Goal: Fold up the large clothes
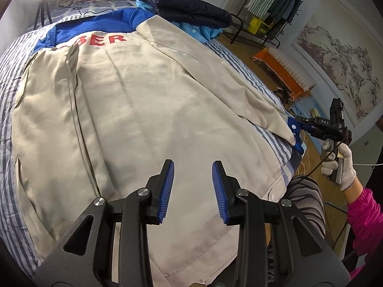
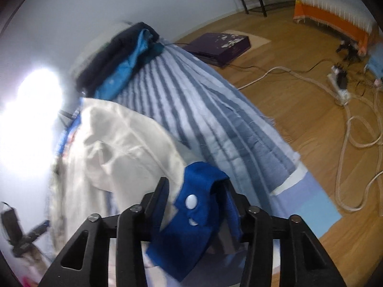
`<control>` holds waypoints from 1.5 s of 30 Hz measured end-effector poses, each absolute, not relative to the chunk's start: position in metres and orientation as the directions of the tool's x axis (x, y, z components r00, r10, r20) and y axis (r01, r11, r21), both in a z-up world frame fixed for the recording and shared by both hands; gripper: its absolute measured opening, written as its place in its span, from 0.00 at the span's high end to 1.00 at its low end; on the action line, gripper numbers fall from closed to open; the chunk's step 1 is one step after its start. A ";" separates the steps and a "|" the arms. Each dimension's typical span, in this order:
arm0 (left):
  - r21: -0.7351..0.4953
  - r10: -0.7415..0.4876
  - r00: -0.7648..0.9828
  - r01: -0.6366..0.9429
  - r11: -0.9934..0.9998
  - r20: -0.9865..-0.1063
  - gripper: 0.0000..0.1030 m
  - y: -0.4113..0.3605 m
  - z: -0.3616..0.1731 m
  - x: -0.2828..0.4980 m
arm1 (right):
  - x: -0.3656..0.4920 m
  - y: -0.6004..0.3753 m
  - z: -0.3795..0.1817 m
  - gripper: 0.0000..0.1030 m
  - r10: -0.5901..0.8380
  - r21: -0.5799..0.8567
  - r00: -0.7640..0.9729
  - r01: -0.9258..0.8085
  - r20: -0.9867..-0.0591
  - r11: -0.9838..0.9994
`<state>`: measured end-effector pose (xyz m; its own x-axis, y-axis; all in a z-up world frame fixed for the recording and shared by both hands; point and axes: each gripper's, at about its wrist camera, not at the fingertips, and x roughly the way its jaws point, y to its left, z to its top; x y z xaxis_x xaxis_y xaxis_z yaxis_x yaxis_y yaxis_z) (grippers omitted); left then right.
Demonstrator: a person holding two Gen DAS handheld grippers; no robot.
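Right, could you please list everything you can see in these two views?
jacket: one, beige with blue yoke and red letters, spread on the bed
cuff: one, blue, between the right gripper's jaws
bedspread: one, blue-and-white striped, under the jacket
quilted bundle: one, navy, bed's far end
clothes rack: one, black, by the wall
box: one, purple, on the floor
left gripper: black, blue pads, open above the jacket
right gripper: black, jaws apart
gloved hand: white, holding the right gripper
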<state>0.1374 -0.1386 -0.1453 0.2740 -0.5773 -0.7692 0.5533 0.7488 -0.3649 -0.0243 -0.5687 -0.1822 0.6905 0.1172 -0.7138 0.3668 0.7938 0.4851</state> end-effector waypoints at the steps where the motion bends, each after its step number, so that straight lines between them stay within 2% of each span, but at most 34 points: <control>1: -0.361 -0.576 0.276 0.556 0.748 -0.769 0.68 -0.139 -0.145 0.137 | -0.027 -0.572 -0.182 0.60 0.142 0.522 0.705 0.359 -0.695 0.774; 5: -0.340 -0.569 0.278 0.577 0.743 -0.774 0.68 -0.141 -0.143 0.132 | -0.029 -0.577 -0.183 0.60 0.150 0.546 0.714 0.365 -0.684 0.754; 10: -0.332 -0.569 0.275 0.589 0.737 -0.775 0.68 -0.143 -0.143 0.130 | -0.021 -0.574 -0.192 0.60 0.152 0.526 0.684 0.380 -0.713 0.761; 11: -0.329 -0.567 0.276 0.590 0.737 -0.776 0.68 -0.143 -0.144 0.130 | -0.019 -0.572 -0.193 0.68 0.131 0.500 0.675 0.388 -0.726 0.774; 12: -0.326 -0.564 0.276 0.590 0.739 -0.778 0.68 -0.144 -0.144 0.130 | -0.019 -0.568 -0.192 0.85 0.110 0.474 0.668 0.392 -0.736 0.788; 13: -0.326 -0.564 0.276 0.589 0.739 -0.779 0.68 -0.144 -0.144 0.130 | -0.019 -0.567 -0.191 0.91 0.094 0.451 0.662 0.393 -0.744 0.802; 17: -0.325 -0.564 0.278 0.589 0.740 -0.778 0.68 -0.144 -0.144 0.131 | -0.027 -0.546 -0.167 1.00 0.015 0.353 0.678 0.363 -0.735 0.862; 21: -0.333 -0.569 0.284 0.582 0.742 -0.772 0.68 -0.143 -0.143 0.134 | -0.034 -0.515 -0.131 1.00 -0.050 0.253 0.721 0.306 -0.692 0.918; 24: -0.342 -0.572 0.301 0.562 0.753 -0.763 0.68 -0.137 -0.139 0.139 | -0.039 -0.485 -0.100 1.00 -0.036 0.224 0.769 0.230 -0.639 0.947; 29: -0.372 -0.580 0.348 0.508 0.777 -0.736 0.68 -0.118 -0.128 0.149 | -0.046 -0.432 -0.064 1.00 0.057 0.203 0.823 0.072 -0.566 0.977; 32: -0.391 -0.583 0.379 0.474 0.789 -0.718 0.68 -0.105 -0.121 0.155 | -0.052 -0.395 -0.059 1.00 0.149 0.194 0.819 -0.047 -0.554 0.980; 36: -0.420 -0.583 0.411 0.423 0.803 -0.701 0.68 -0.089 -0.117 0.161 | -0.055 -0.338 -0.069 1.00 0.290 0.178 0.751 -0.229 -0.592 0.957; 40: -0.441 -0.584 0.416 0.394 0.806 -0.697 0.68 -0.081 -0.117 0.165 | -0.059 -0.273 -0.100 1.00 0.395 0.133 0.620 -0.425 -0.677 0.896; 45: -0.445 -0.583 0.379 0.394 0.804 -0.719 0.68 -0.088 -0.128 0.161 | -0.068 -0.225 -0.143 1.00 0.412 0.080 0.479 -0.572 -0.775 0.816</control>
<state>0.1610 -0.0882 -0.1283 0.3785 -0.5829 -0.7190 0.3937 0.8044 -0.4449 -0.0678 -0.2246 -0.1433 0.4790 0.4118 -0.7752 -0.5725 0.8160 0.0797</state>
